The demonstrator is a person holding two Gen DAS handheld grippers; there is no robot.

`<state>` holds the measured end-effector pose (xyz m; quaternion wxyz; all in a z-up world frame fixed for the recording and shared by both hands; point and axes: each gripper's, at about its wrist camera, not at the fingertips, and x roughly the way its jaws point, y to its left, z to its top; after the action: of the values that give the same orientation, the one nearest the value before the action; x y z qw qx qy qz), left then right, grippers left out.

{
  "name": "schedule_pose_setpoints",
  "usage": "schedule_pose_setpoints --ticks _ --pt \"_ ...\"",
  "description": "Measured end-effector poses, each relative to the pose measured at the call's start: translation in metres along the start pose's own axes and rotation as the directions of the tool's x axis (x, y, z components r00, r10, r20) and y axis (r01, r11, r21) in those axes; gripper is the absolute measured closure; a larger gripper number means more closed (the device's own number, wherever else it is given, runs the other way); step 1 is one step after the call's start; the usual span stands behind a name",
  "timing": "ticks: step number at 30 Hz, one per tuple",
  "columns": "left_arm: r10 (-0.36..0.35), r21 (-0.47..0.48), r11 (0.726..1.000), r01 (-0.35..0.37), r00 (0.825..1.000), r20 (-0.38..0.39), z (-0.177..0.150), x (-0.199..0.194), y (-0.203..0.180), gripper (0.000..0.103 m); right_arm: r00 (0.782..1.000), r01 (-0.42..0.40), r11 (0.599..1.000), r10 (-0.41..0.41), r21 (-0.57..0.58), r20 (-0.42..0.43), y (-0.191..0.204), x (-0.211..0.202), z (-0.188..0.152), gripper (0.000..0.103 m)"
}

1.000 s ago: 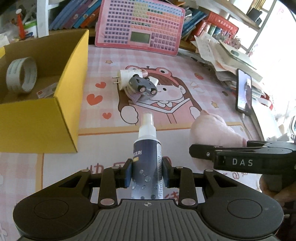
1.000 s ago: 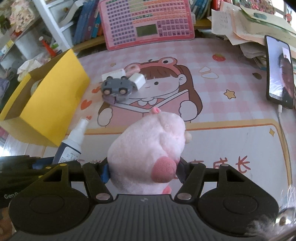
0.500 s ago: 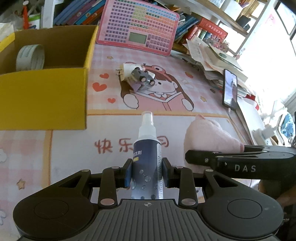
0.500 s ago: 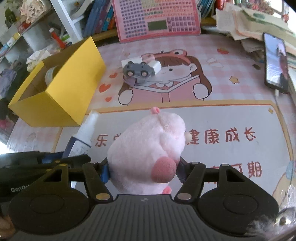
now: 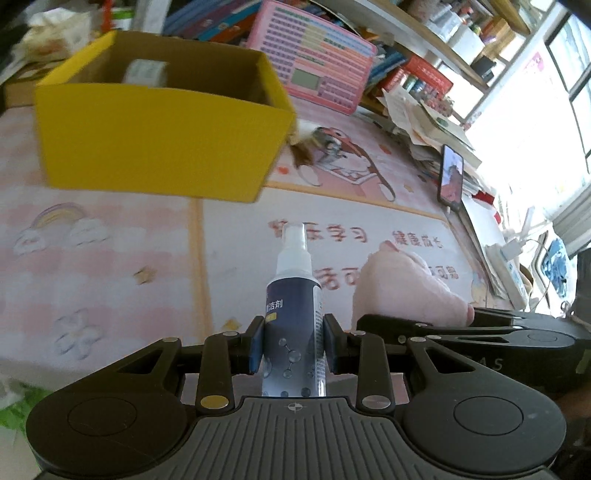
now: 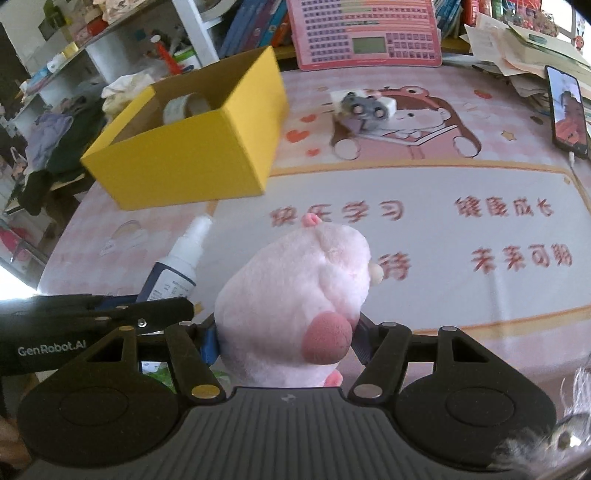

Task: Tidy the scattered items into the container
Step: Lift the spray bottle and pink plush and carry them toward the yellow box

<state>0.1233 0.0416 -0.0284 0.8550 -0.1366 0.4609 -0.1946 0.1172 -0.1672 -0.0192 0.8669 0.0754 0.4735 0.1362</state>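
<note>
My left gripper (image 5: pixel 292 345) is shut on a dark blue spray bottle (image 5: pixel 293 325) with a white nozzle, held above the mat; it also shows in the right wrist view (image 6: pixel 177 266). My right gripper (image 6: pixel 284 341) is shut on a pink plush toy (image 6: pixel 295 295), seen in the left wrist view (image 5: pixel 402 291) to the right of the bottle. The yellow cardboard box (image 5: pixel 159 147) stands open ahead to the left, also in the right wrist view (image 6: pixel 192 147), with a tape roll (image 6: pixel 184 107) inside. A grey toy car (image 6: pixel 364 109) and a white plug (image 6: pixel 386 105) lie on the mat.
A pink toy keyboard (image 6: pixel 364 33) leans at the back. A phone (image 6: pixel 567 110) lies at the right, beside stacked papers (image 5: pixel 424 122). Shelves with books and clutter stand behind the table. The pink cartoon mat (image 6: pixel 424 229) covers the table.
Both grippers have pulled back and up from the table with their objects and swung left. The yellow box now sits more nearly ahead of the left gripper.
</note>
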Motion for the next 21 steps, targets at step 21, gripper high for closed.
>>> schedule_pose_setpoints --ticks 21 --pt "0.004 -0.154 0.988 0.008 0.997 0.078 -0.037 -0.068 0.081 0.072 1.0 -0.014 0.99 0.012 -0.141 -0.013 0.105 0.008 -0.029 0.039"
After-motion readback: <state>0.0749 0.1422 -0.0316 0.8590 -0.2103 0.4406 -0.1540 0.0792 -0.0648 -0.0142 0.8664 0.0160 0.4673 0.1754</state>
